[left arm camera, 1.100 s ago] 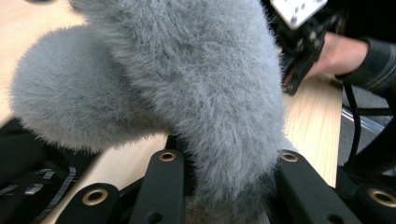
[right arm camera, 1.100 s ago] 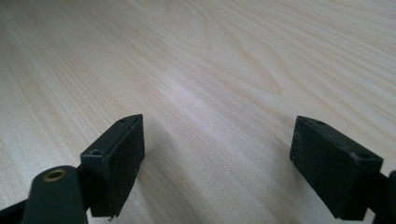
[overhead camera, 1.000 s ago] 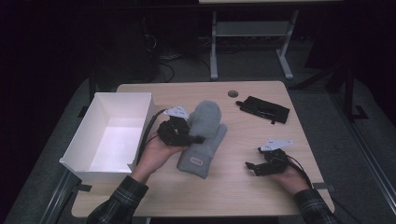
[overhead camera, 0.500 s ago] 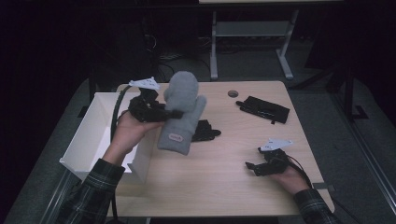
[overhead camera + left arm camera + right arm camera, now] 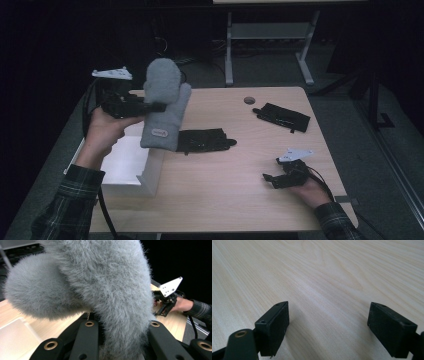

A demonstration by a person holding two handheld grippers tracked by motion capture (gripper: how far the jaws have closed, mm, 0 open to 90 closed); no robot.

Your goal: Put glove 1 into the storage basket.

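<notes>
Up high, fuzzy grey mitten (image 5: 164, 102) between jaws.

Fuzzy grey fleece mitten (image 5: 163, 102) — matt wood table (image 5: 240, 190).

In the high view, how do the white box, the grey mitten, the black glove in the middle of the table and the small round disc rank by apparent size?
1. White box, though partly hidden by the mitten.
2. Grey mitten, lifted toward the camera by the left gripper, so its rank is unsure.
3. Black glove.
4. Disc.
</notes>
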